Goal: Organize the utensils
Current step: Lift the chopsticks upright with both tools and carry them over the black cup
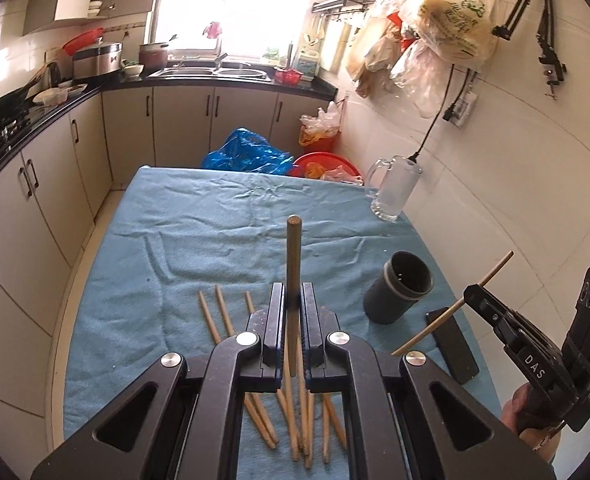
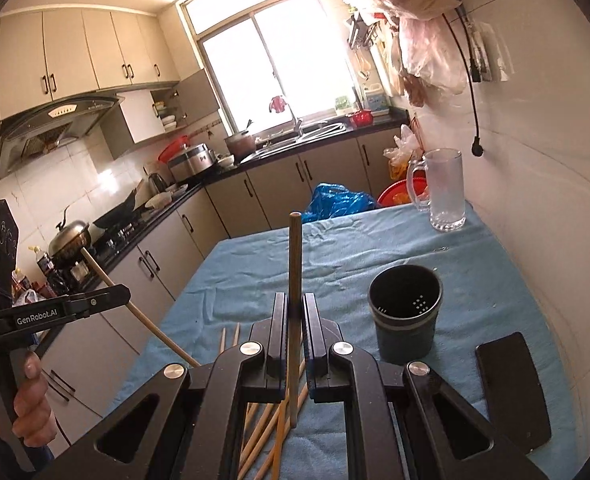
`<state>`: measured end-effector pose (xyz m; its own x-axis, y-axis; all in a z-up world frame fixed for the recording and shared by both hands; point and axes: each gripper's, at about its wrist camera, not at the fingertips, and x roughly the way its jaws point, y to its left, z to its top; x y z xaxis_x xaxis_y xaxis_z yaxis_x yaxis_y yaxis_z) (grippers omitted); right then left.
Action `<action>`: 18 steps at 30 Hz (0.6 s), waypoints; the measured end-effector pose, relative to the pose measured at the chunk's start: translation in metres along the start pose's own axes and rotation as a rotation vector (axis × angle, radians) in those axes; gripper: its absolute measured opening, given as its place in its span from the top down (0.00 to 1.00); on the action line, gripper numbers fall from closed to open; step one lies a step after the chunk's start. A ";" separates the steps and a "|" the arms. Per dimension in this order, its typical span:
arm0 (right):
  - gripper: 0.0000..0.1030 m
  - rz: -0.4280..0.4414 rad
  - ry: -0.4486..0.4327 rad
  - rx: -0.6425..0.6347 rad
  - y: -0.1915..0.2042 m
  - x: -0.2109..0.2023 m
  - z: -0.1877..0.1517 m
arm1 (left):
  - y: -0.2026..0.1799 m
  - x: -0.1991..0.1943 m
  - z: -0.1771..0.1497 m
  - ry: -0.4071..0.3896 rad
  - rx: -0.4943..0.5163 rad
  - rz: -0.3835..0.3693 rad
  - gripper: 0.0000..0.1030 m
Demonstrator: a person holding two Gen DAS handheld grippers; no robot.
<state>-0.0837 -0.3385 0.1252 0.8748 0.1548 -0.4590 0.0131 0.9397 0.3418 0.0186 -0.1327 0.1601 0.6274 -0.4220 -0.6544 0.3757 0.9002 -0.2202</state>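
Black jaws of the left gripper [image 1: 294, 300] are clenched on a wooden chopstick [image 1: 294, 264], which runs straight up between the two fingers and juts well past their tips, its lower end hanging behind the pads. Below and behind those jaws, loose chopsticks [image 1: 255, 404] lie fanned on the blue cloth [image 1: 199, 232], some reaching out to the left of the fingers. Ahead and to the right of the jaws stands the dark utensil cup [image 1: 399, 288], upright and open-mouthed, with a black phone [image 1: 453, 344] lying flat just beyond it.

From its own camera, the right gripper [image 2: 294, 312] is likewise pinched shut on a second chopstick [image 2: 294, 280], held upright between the fingers and clear of the cloth. The utensil cup sits just right of these jaws, near but apart from them. To the left, the other gripper shows side-on in a person's hand [image 2: 29, 396], its chopstick slanting across the fingers. A glass mug [image 2: 445, 192] stands far ahead at the cloth's right corner, beside the wall.
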 end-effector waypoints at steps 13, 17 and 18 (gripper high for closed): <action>0.93 -0.016 -0.106 0.051 -0.028 -0.039 0.029 | -0.062 0.000 0.034 -0.023 0.082 -0.069 0.94; 0.93 -0.031 -0.149 0.068 -0.039 -0.049 0.042 | -0.080 0.004 0.051 -0.039 0.097 -0.085 0.94; 0.93 -0.037 -0.159 0.072 -0.043 -0.051 0.045 | -0.085 0.005 0.056 -0.040 0.099 -0.091 0.94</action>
<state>-0.1067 -0.4001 0.1711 0.9385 0.0653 -0.3391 0.0761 0.9187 0.3876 0.0281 -0.2171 0.2154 0.6136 -0.5074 -0.6051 0.4967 0.8437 -0.2037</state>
